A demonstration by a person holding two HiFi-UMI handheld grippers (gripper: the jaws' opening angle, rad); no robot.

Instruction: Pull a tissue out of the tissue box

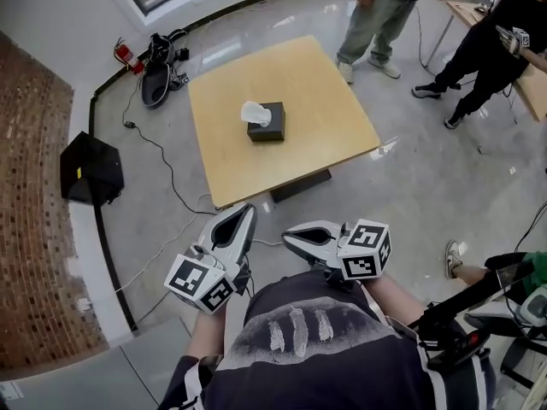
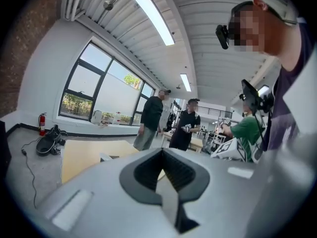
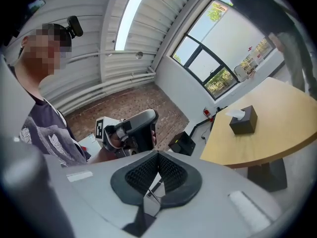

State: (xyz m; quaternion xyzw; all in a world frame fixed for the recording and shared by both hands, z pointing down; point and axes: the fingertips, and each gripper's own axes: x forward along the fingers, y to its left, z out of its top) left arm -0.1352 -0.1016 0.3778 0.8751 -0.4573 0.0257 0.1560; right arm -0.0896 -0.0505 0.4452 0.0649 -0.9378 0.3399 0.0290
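Bright daylight from window (image 2: pixel 94 90), ceiling strip lights (image 2: pixel 151 14), floor (image 1: pixel 427 178) glare, fisheye-bent edges

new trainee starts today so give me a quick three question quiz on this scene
1. True or false: the tissue box stands on the wooden table with a white tissue sticking out of its top.
2. The left gripper and the right gripper are:
A. touching the box
B. held short of the table, not touching it
C. resting on the table top
3. Fill in: the jaws of both grippers are ____, with nothing between them.

Key: 1 true; 2 B; 3 shut.
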